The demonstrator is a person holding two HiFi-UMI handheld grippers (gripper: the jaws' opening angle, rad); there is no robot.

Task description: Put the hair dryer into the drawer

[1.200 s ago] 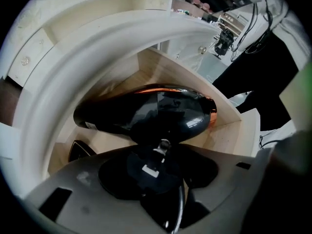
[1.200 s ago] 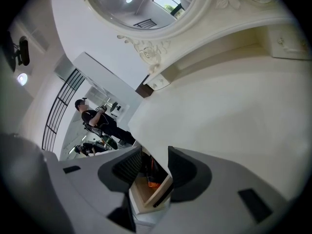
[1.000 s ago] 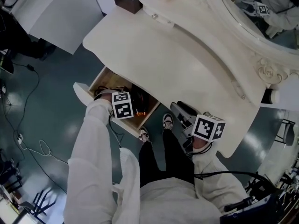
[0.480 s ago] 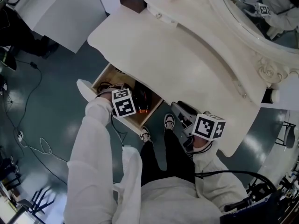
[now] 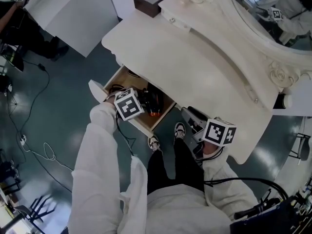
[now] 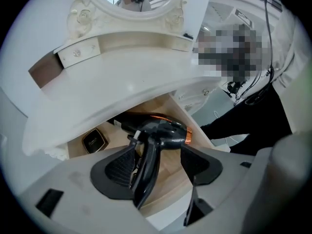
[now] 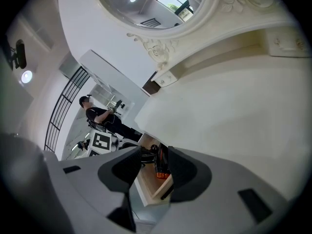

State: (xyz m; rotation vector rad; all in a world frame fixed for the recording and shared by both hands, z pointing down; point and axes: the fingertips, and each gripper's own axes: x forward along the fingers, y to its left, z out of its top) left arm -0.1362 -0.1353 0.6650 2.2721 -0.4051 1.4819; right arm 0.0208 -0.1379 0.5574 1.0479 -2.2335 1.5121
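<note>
Dryer (image 6: 163, 130) lies in drawer (image 6: 169, 175) just below left claw (image 6: 158, 165), handle toward it, between jaws just opened, ungripped. Right claw (image 7: 152, 168) apart, empty, farther off.

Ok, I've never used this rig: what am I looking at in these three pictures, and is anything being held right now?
No robot: a person holds a hand-held gripper in each hand. One picture is from a camera on the person's head, looking down; the other two ride on the grippers, looking along their jaws. Below stands a cream dressing table with a mirror and an open drawer, where the black hair dryer lies. The left hand-held gripper has just been opening its jaws; the dryer's handle shows between them, unpressed. The right hand-held gripper is open and empty.
</note>
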